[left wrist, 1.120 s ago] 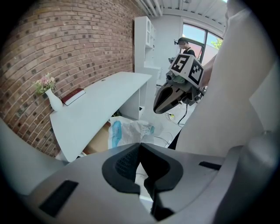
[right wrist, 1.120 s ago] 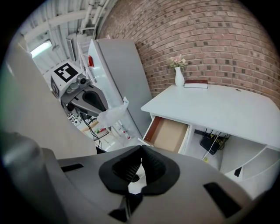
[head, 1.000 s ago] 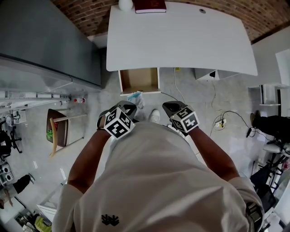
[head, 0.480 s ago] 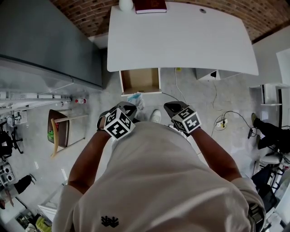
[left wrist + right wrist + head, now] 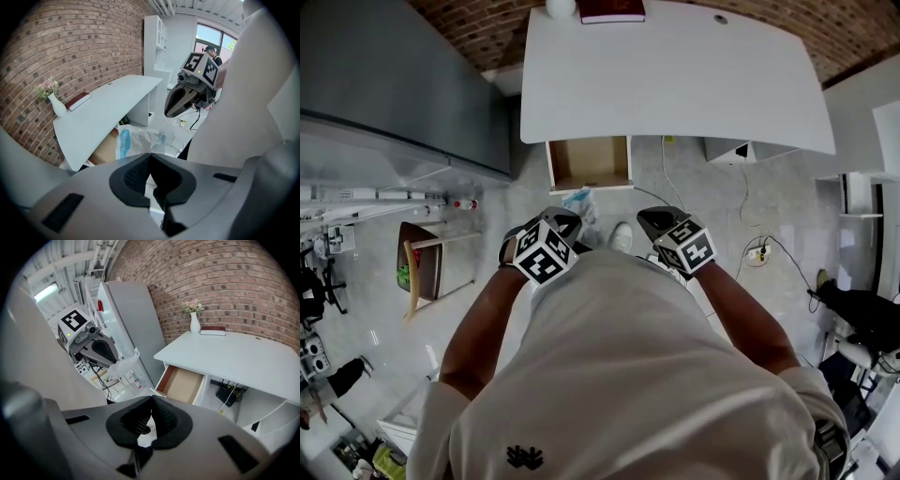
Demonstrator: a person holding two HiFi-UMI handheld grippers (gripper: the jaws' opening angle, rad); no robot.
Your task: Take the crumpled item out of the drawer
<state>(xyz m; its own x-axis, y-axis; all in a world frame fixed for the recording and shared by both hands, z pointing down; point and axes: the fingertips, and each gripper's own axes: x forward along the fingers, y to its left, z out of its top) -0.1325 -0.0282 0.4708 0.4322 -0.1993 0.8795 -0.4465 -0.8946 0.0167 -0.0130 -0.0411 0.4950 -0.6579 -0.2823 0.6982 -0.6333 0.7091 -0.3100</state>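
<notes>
The crumpled item is a white plastic bag with blue print [image 5: 579, 201]. It hangs from the tips of my left gripper [image 5: 572, 217], which is shut on it, in front of the person's chest. The left gripper view shows the bag [image 5: 137, 140] bunched just beyond the closed jaws. In the right gripper view the bag [image 5: 124, 364] dangles from the left gripper [image 5: 108, 358]. The wooden drawer [image 5: 589, 165] stands pulled out under the white desk, and its inside [image 5: 182, 384] is bare. My right gripper [image 5: 649, 221] is shut on nothing, level with the left.
The white desk [image 5: 675, 75] carries a vase [image 5: 195, 322] and a red book [image 5: 611, 10] at its back edge. A tall grey cabinet [image 5: 403, 84] stands at the left. Cables and a power strip [image 5: 756, 253] lie on the floor at the right. A small wooden stand [image 5: 427, 267] is at the left.
Both grippers and the bag hold almost the same place. The head view has shifted slightly, so the desk and drawer sit a little higher in it.
</notes>
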